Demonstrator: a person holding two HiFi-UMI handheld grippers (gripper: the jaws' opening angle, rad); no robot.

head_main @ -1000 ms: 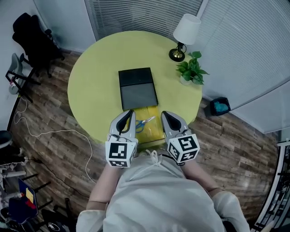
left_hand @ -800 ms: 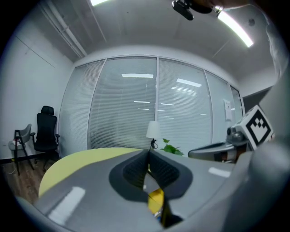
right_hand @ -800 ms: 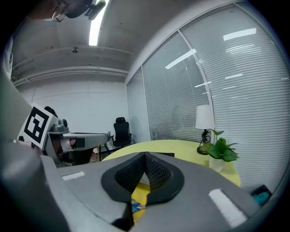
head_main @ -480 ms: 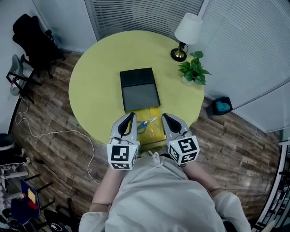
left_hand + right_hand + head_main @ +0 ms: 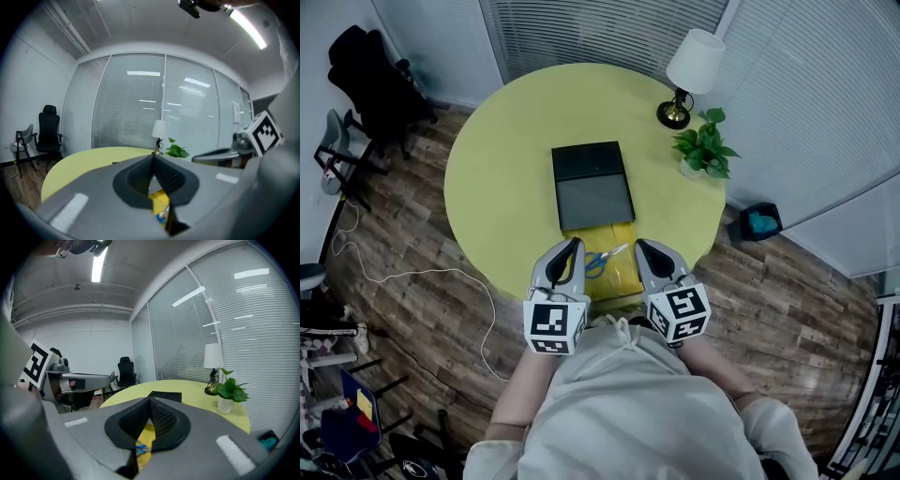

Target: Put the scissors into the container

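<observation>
The left gripper (image 5: pixel 571 251) hangs over the near edge of the round table (image 5: pixel 497 178). Its jaws are pressed together at the tips with nothing between them, so it carries nothing. Its place just left of the scissors (image 5: pixel 605 256) looks like a resting pose, not a grasp.

The scissors lie flat on a yellow sheet (image 5: pixel 621 275) between the two grippers, blue handles towards the person and blades angled up to the right. They are outside the dark rectangular container (image 5: pixel 592 192), which sits open-topped just beyond the sheet, probably so that the carry is short.

The right gripper (image 5: pixel 644 251) mirrors the left on the other side of the scissors, its jaws likewise closed on nothing. A table lamp (image 5: pixel 689 70) and a potted plant (image 5: pixel 705 152) stand well clear at the far right.

Against the earlier head views, both grippers and the scissors keep their places. Only the whole scene drifts slightly rightward in the picture, which suggests the head has turned.
</observation>
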